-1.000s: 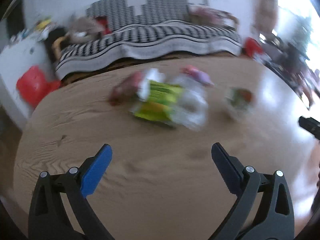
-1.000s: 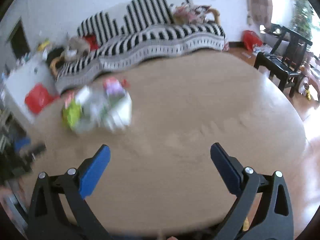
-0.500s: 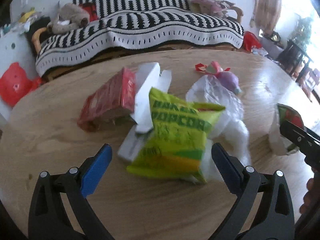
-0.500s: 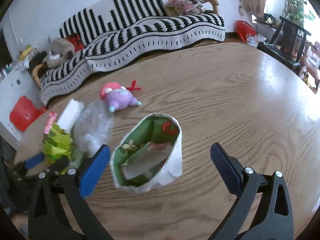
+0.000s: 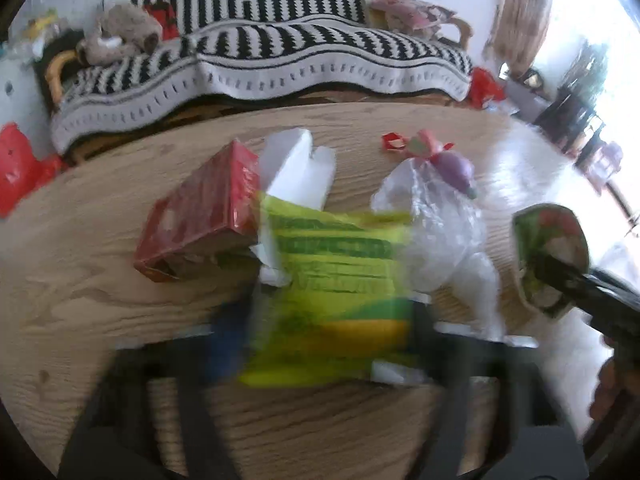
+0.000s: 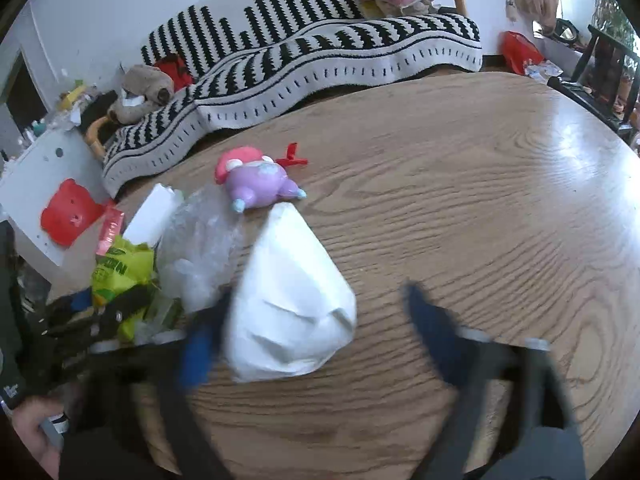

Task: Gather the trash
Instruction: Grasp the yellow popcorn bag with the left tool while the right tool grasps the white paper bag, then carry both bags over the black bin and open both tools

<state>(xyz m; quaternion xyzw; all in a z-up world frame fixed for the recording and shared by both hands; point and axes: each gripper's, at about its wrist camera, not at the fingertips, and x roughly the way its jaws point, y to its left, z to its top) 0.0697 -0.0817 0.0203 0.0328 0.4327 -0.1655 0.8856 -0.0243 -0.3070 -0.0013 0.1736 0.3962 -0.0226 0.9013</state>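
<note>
A pile of trash lies on the round wooden table (image 5: 100,272): a green-yellow popcorn bag (image 5: 336,292), a red carton (image 5: 200,212), a white box (image 5: 296,168) and clear crumpled plastic (image 5: 436,240). My left gripper (image 5: 324,336) is blurred, its fingers on either side of the popcorn bag, narrower than before. A white paper bag with a green and red lining (image 6: 288,304) lies between my right gripper's (image 6: 312,336) blurred fingers; it also shows in the left wrist view (image 5: 548,256). Whether either grip has closed is unclear.
A purple and pink toy (image 6: 256,180) and a red scrap (image 6: 294,156) lie on the table behind the pile. A striped sofa (image 6: 320,44) stands beyond the table. A white cabinet (image 6: 44,188) is at the left, dark chairs (image 6: 600,64) at the right.
Both grippers moved forward onto their items. The left fingers have come in around the popcorn bag. The right fingers have narrowed around the paper bag, which now shows its white outside.
</note>
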